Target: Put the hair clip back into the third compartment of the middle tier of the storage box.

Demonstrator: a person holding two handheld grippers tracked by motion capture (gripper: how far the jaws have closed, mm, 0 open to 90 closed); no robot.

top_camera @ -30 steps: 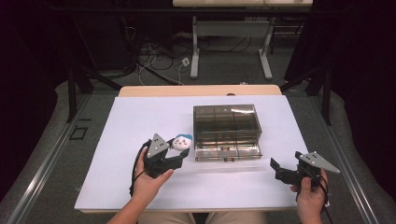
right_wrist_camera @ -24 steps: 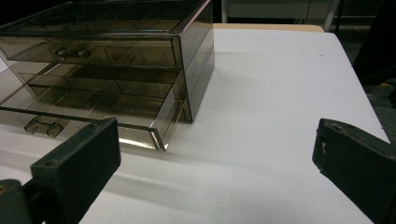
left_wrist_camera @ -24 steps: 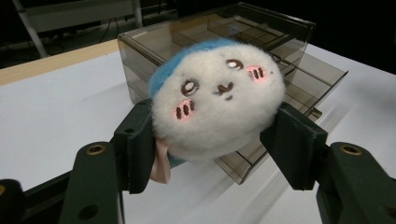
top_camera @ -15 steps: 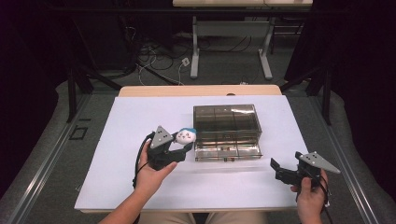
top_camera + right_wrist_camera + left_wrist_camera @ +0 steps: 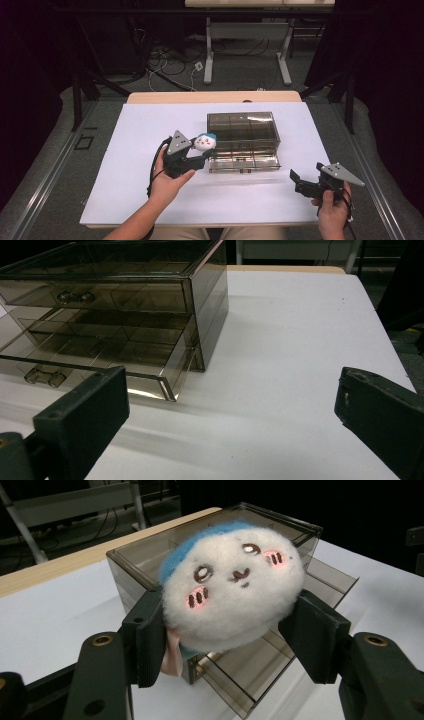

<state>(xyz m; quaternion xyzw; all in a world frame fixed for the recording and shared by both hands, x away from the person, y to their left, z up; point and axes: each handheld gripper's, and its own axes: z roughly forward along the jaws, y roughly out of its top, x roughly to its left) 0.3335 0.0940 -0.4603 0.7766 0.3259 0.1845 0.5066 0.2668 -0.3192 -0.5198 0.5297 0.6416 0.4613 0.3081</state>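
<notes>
Both grippers are matt black, the left gripper [image 5: 197, 159] and right gripper [image 5: 299, 181] each topped by a grey three-cornered plate (brass-coloured screw heads on the jaws), black cables trailing.

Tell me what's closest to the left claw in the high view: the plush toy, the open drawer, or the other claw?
1. Plush toy: gripped in the left claw.
2. Open drawer: just right of it, at the organizer's front.
3. Right claw: far right, near the table's front edge.

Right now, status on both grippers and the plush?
Left gripper shut on plush toy, above the open lower drawer. Right gripper open, empty. Nothing in the way.
</notes>
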